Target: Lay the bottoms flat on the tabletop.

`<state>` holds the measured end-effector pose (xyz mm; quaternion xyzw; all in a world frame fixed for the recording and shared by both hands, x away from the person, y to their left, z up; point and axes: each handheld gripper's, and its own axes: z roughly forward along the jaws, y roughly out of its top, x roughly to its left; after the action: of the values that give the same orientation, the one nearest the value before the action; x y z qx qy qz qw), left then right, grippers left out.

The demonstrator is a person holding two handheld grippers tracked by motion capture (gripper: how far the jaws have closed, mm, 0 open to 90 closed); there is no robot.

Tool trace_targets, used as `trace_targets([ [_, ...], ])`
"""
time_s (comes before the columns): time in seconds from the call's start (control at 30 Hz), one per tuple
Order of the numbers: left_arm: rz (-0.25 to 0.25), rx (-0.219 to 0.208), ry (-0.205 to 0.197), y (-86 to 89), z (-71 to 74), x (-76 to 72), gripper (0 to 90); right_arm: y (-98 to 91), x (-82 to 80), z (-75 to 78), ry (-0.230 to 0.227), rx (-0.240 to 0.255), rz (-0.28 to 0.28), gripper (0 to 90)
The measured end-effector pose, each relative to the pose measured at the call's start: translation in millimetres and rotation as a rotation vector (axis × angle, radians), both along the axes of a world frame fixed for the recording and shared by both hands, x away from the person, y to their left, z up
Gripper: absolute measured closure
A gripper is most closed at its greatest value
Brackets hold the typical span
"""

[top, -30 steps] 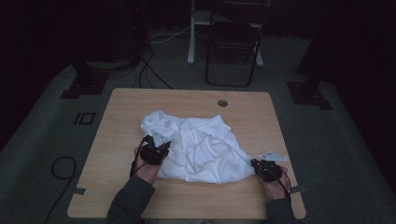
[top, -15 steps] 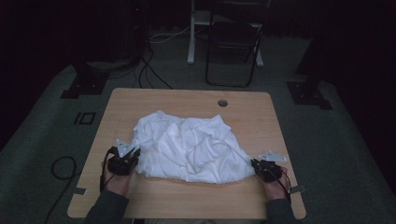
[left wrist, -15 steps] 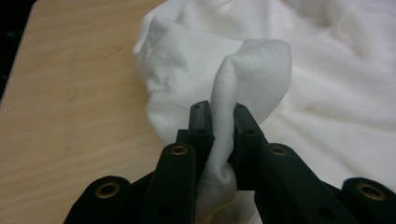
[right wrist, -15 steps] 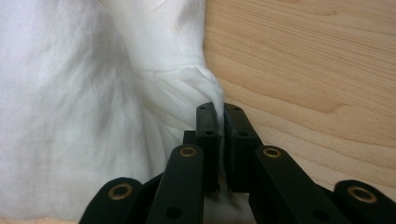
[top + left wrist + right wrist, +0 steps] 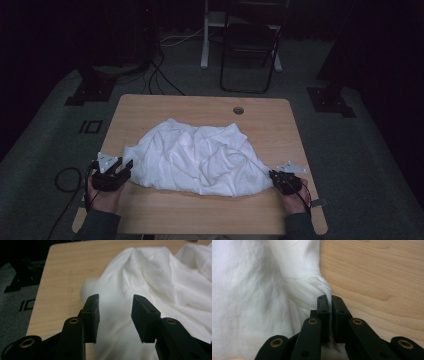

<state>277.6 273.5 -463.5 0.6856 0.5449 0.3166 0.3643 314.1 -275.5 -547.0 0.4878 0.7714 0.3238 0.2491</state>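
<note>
High view: crumpled white cotton cloth [image 5: 200,160] spread mid-table on the light wooden table [image 5: 165,107], partly flattened, wrinkles left.

Left gripper view: left gripper [image 5: 115,312] just opening, cloth edge loose between parted jaws.

Right gripper view: right gripper [image 5: 330,302] clenched on the cloth's corner.
</note>
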Motion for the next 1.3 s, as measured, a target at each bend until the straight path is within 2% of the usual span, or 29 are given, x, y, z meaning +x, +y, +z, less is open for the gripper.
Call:
trace_targets([
  [0.03,0.000,-0.006,-0.013,-0.8,3.8,0.2,56.3,-0.5,0.1,0.2,0.002,0.001,-0.010,86.4],
  [0.1,-0.007,-0.008,-0.012,-1.9,4.9,1.2,55.4,-1.6,0.4,0.2,0.001,0.001,-0.014,86.3],
  [0.27,-0.038,0.008,0.033,-12.3,0.6,13.8,52.3,0.4,-1.4,4.3,-0.006,0.000,-0.013,83.4],
  [0.3,-0.044,0.005,0.043,-14.6,-1.7,17.1,51.5,2.2,-3.6,9.3,-0.025,0.004,-0.009,80.1],
  [0.47,-0.069,-0.017,0.078,-25.9,-12.0,34.2,49.3,6.6,-7.2,21.1,-0.064,0.019,0.006,73.4],
  [0.53,-0.080,-0.012,0.082,-31.4,-13.5,41.1,46.8,12.8,-8.9,30.5,-0.091,0.037,0.024,68.6],
  [0.6,-0.095,-0.002,0.083,-37.1,-13.0,48.6,45.9,15.7,-9.1,33.7,-0.102,0.041,0.033,67.4],
  [0.63,-0.099,0.001,0.083,-40.2,-12.3,52.2,44.3,22.8,-8.9,40.1,-0.120,0.048,0.054,64.8],
  [0.7,-0.108,0.008,0.073,-46.8,-10.6,59.2,43.0,26.7,-8.5,43.2,-0.127,0.056,0.065,63.2],
  [0.73,-0.119,0.011,0.072,-53.1,-9.3,66.7,40.2,35.1,-7.0,48.9,-0.139,0.068,0.089,59.1],
  [0.77,-0.119,0.011,0.072,-53.1,-9.3,66.7,39.5,35.1,-7.0,48.9,-0.139,0.068,0.089,59.1],
  [0.8,-0.123,0.012,0.072,-56.5,-9.1,70.7,38.6,44.6,-4.8,54.6,-0.150,0.076,0.108,57.6],
  [0.83,-0.127,0.009,0.075,-59.9,-9.2,74.7,38.6,44.6,-4.8,54.6,-0.150,0.076,0.108,56.7],
  [0.87,-0.136,0.011,0.087,-64.2,-9.3,80.0,38.6,56.3,-1.5,60.7,-0.161,0.079,0.137,53.1],
  [0.93,-0.145,0.012,0.094,-70.6,-9.7,86.8,38.3,60.3,-0.2,62.5,-0.162,0.080,0.148,50.9],
  [1.0,-0.149,0.019,0.098,-78.0,-9.5,94.7,35.4,77.1,6.0,67.6,-0.165,0.078,0.179,44.0],
  [1.03,-0.148,0.023,0.099,-81.3,-9.3,98.7,35.4,77.1,6.0,67.6,-0.165,0.078,0.179,44.0],
  [1.07,-0.147,0.025,0.102,-84.1,-9.3,102.8,32.3,87.8,10.9,68.8,-0.160,0.074,0.192,40.0],
  [1.13,-0.133,0.026,0.105,-89.1,-9.5,110.5,30.6,93.2,13.0,69.2,-0.158,0.074,0.196,38.3],
  [1.17,-0.125,0.006,0.116,-93.0,-11.4,117.2,28.6,98.4,15.2,69.1,-0.156,0.075,0.205,36.2],
  [1.2,-0.118,0.006,0.125,-95.9,-13.3,120.6,27.4,108.8,20.8,68.0,-0.140,0.080,0.222,32.8],
  [1.3,-0.090,0.020,0.146,-104.1,-20.0,129.1,24.3,121.9,30.2,64.5,-0.117,0.068,0.223,29.6],
])
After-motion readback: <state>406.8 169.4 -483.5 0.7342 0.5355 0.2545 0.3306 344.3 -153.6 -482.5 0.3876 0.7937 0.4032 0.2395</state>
